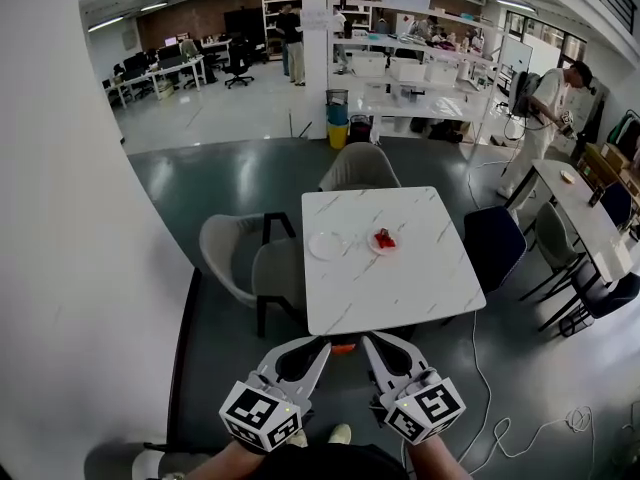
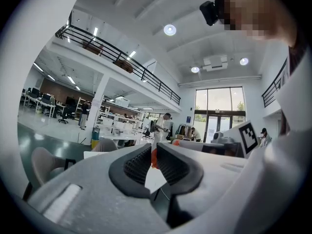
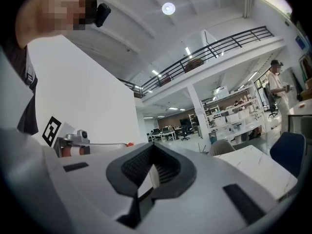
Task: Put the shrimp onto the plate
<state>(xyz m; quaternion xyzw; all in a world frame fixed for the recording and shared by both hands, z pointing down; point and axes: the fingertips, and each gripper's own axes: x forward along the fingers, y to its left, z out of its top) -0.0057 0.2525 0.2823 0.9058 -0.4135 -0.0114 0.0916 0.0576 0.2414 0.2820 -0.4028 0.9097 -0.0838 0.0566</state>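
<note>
– White marble table (image 1: 400, 288), seen from above. What is on it?

– An empty pale plate (image 1: 326, 245) near the middle, a little toward the left edge. The red shrimp (image 1: 384, 238) lies just right of it, on what looks like a small dish (image 1: 375, 247). So the shrimp is not yet on the plate.

– Where are the claws?

– Both hang low by the person's body, short of the table's near edge and well apart from the shrimp. The left gripper (image 1: 323, 345) and right gripper (image 1: 370, 341) point forward, side by side, tips leaning toward each other.

– Open or closed?

– Each gripper view shows ribbed pads drawn together at the tips, with nothing between them. Something orange (image 1: 343, 348) shows beyond the tips at the near edge; I cannot tell what it is.

– Why held like that?

– It reads as a resting pose: there is nothing to carry yet, and the person stands too far back to reach. The right gripper probably suits the pick, since the shrimp lies on that side.
</note>
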